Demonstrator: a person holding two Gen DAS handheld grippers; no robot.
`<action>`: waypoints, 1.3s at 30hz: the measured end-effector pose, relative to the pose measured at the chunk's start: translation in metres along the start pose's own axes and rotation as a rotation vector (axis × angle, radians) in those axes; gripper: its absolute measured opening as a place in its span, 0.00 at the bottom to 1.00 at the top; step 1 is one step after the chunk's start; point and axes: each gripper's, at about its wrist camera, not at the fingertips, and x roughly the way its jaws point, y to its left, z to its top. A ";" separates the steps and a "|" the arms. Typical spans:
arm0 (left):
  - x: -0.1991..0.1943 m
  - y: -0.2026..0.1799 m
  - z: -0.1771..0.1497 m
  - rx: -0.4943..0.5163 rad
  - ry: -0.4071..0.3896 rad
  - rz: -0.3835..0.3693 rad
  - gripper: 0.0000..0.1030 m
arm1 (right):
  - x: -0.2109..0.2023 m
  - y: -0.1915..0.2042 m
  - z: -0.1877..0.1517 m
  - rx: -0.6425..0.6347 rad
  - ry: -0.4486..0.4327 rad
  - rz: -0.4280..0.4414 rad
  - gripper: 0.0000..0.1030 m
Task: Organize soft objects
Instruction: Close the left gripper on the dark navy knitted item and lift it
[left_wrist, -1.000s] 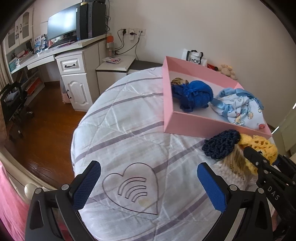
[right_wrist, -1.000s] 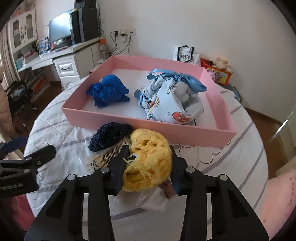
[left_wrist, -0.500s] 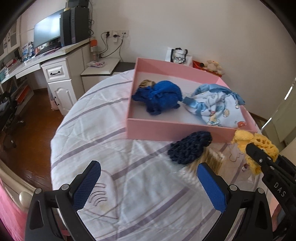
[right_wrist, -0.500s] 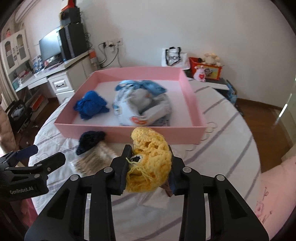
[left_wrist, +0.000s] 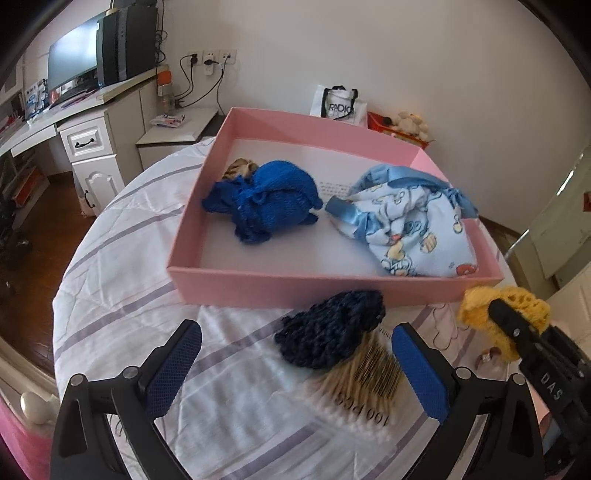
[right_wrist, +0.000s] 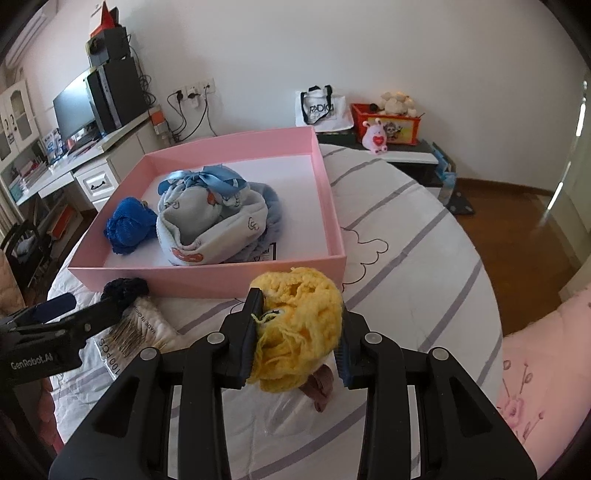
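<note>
Moved since earlier frame: both grippers have swung across the bed toward the shallow pink cardboard tray (left_wrist: 332, 291); the dark navy crocheted scrunchie (left_wrist: 332, 341) now sits between the left fingers instead of off to one side.
Landmark: pink tray, on the white striped quilt (left_wrist: 125, 295).
Left gripper (left_wrist: 295, 369): jaws spread wide and just starting to close, blue pads touching nothing; the navy scrunchie lies on the quilt in the gap, nearer the right pad.
Right gripper (right_wrist: 295, 332): pinching the yellow crocheted scrunchie (right_wrist: 299, 321), held off the quilt just short of the tray's near wall, by its right front corner.
Navy scrunchie place: just outside the tray's near wall, close to touching it, lying partly on a clear bag of cotton swabs (left_wrist: 354, 398).
Already in tray: bright blue knitted bundle (left_wrist: 266, 201), left part; pale blue printed baby cloth with satin ribbon (left_wrist: 410, 221), right part; tan fabric piece (left_wrist: 240, 168) behind the blue bundle.
Key relation: yellow scrunchie's goal, the tray floor, lies straight ahead of the right gripper and over the near wall; bare floor shows at the right, beside the baby cloth.
Nearer hand: right for the yellow scrunchie drop, left for the navy one.
Judged step: carry yellow scrunchie over the wall, release inside.
Risk: swab bag may come up with the navy scrunchie.
</note>
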 end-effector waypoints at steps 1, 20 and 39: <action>0.001 -0.001 0.001 0.001 -0.001 -0.001 0.87 | 0.001 0.000 0.000 0.003 0.002 0.012 0.31; -0.013 0.002 0.002 0.013 -0.020 -0.028 0.12 | -0.033 0.006 0.010 0.028 -0.085 0.129 0.27; -0.100 0.007 -0.032 0.004 -0.147 0.001 0.11 | -0.074 0.022 -0.010 -0.020 -0.141 0.127 0.27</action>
